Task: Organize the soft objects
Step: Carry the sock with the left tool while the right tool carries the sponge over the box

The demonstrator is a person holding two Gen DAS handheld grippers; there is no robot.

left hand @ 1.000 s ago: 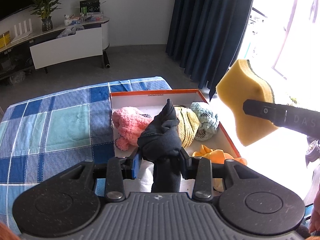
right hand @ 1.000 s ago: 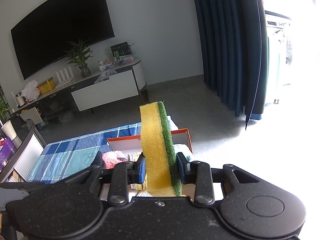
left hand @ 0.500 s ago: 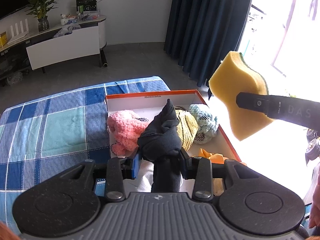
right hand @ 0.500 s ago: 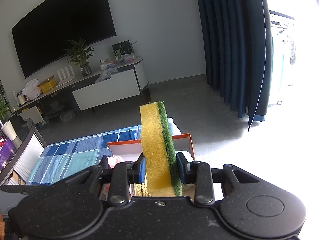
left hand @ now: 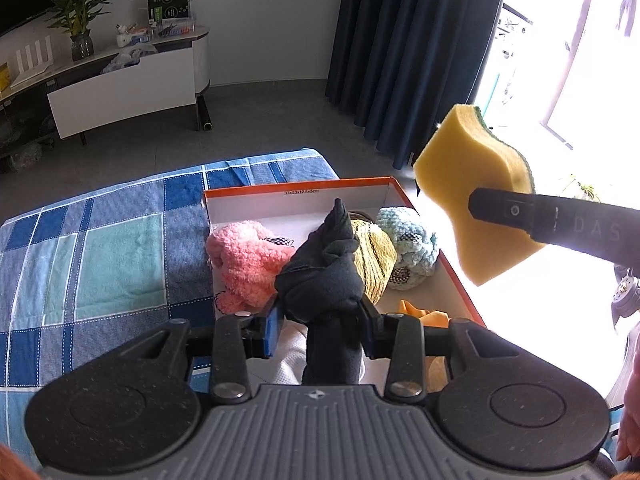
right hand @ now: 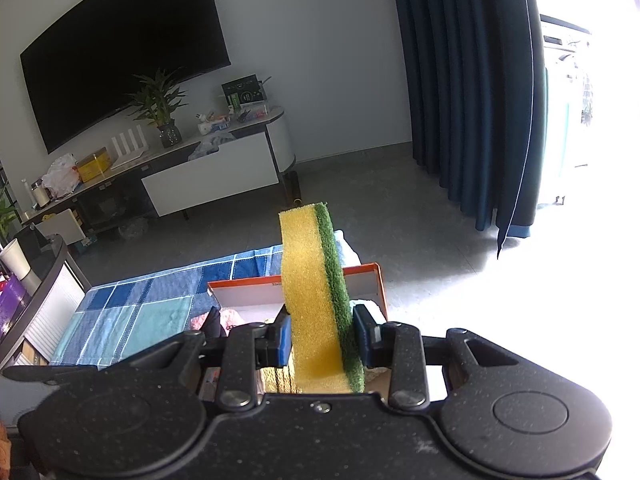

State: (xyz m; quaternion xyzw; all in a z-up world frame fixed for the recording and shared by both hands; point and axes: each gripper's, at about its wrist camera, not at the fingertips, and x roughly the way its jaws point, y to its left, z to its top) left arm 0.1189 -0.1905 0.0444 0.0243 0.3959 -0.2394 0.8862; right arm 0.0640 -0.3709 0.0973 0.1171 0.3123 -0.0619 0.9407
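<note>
My left gripper (left hand: 320, 330) is shut on a knotted black sock (left hand: 324, 276), held above the near end of an orange-rimmed cardboard box (left hand: 300, 186). Inside the box lie a pink fluffy toy (left hand: 244, 260), a yellow striped knit piece (left hand: 376, 258), a pale blue knit toy (left hand: 408, 240) and an orange cloth (left hand: 420, 314). My right gripper (right hand: 323, 334) is shut on a yellow sponge with a green scouring side (right hand: 310, 280), standing upright. In the left wrist view the sponge (left hand: 468, 184) hangs above the box's right edge, with the right gripper's finger (left hand: 520, 216) across it.
The box sits on a blue and teal checked cloth (left hand: 100, 248) covering a low surface. Beyond are grey floor, a white TV cabinet (right hand: 208, 176) with a plant, a wall TV (right hand: 120, 60) and dark blue curtains (left hand: 412, 52). Bright window light washes out the right side.
The sponge has drifted slightly left and down in the left wrist view, closer over the box. Both grips are unchanged.
</note>
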